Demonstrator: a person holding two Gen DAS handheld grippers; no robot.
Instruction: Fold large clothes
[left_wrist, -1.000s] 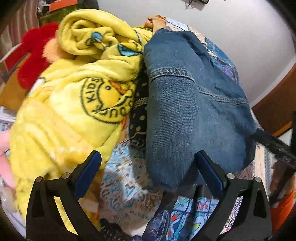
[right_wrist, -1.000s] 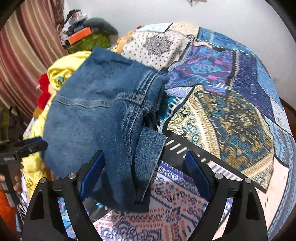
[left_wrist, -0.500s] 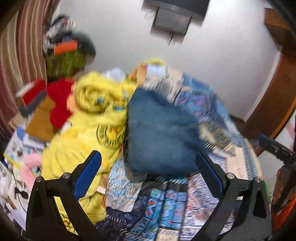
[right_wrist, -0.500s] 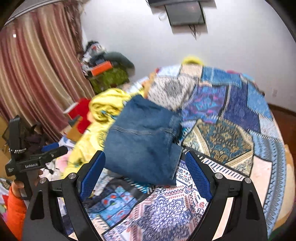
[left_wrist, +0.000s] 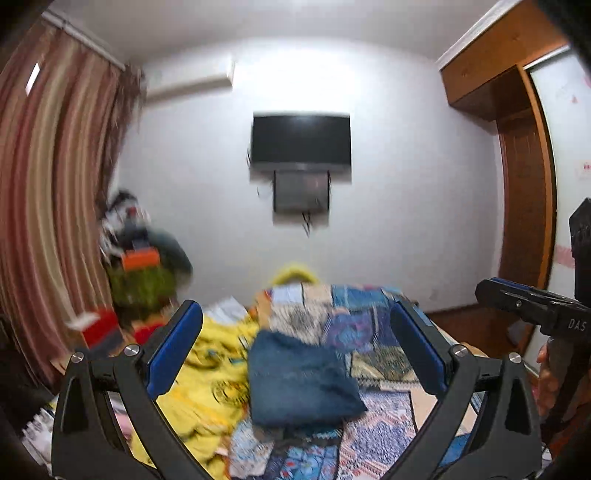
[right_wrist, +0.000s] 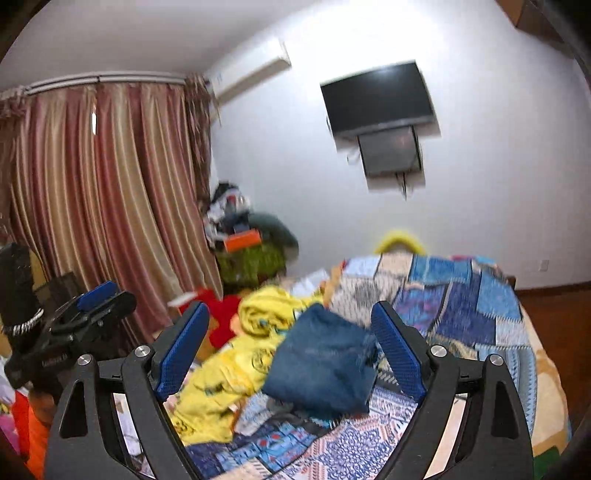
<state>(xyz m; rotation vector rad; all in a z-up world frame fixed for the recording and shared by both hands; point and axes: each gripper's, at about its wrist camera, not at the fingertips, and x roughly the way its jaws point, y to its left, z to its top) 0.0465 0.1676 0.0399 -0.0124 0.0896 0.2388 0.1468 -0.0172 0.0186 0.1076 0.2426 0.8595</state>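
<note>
folded jeans (left_wrist: 301, 380) lie on the patchwork bedspread (left_wrist: 369, 325), touching the yellow duck blanket (left_wrist: 207, 373) on their left side. left gripper (left_wrist: 295, 349) held level above the bed, fingers spread wide, nothing between them. right gripper (right_wrist: 290, 349) also up off the bed, jaws opening, empty (jeans only seen through the gap, not touched). both views motion-blurred. wall tv (right_wrist: 376, 98) and striped curtain (right_wrist: 99, 192) behind.

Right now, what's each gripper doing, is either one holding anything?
Left gripper: open, holding nothing; the folded jeans lie on the bed beyond it.
Right gripper: jaws opening, nothing between them.
</note>
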